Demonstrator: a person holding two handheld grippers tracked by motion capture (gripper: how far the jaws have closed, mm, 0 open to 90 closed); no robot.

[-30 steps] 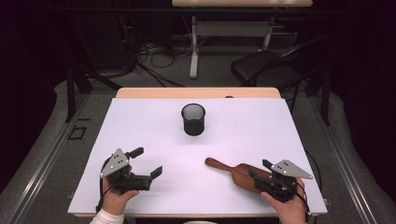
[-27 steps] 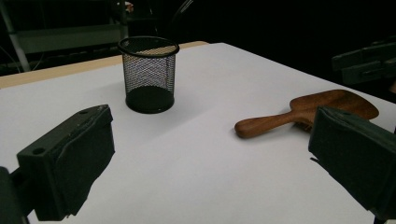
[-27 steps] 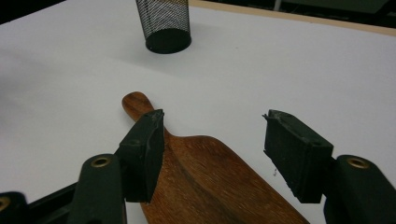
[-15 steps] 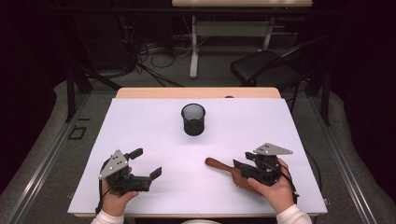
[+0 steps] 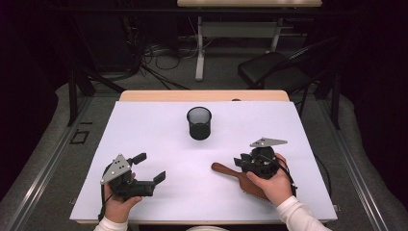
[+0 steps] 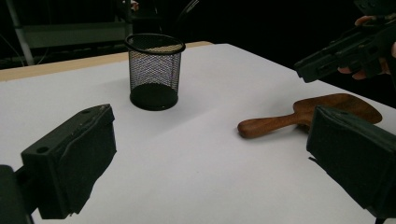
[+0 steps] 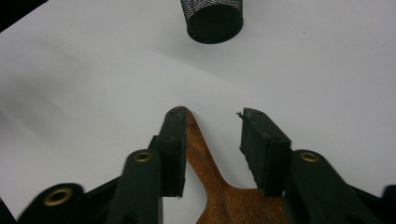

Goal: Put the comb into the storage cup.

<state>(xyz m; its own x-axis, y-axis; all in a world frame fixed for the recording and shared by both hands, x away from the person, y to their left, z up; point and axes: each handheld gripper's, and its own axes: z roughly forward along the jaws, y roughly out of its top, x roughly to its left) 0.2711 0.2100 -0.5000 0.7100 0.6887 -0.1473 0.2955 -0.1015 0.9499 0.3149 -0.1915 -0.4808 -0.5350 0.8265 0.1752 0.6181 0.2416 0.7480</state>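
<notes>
One wooden paddle (image 5: 240,179) lies flat; handle toward the mesh cup (image 5: 199,123).

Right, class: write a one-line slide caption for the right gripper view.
Right gripper straddling the handle of a wooden brush, jaws just closing but not yet clamped; mesh cup beyond.

Landmark = mesh cup (image 5: 199,123), standing mid-table (image 5: 144,125) toward the far edge. Wooden brush (image 5: 240,179) lies on the table nearer than the cup and to its right, handle end pointing toward the cup's side. Right gripper (image 5: 243,162) sits over the brush handle. Left gripper (image 5: 149,167) is near-left of the cup, well apart.
</notes>
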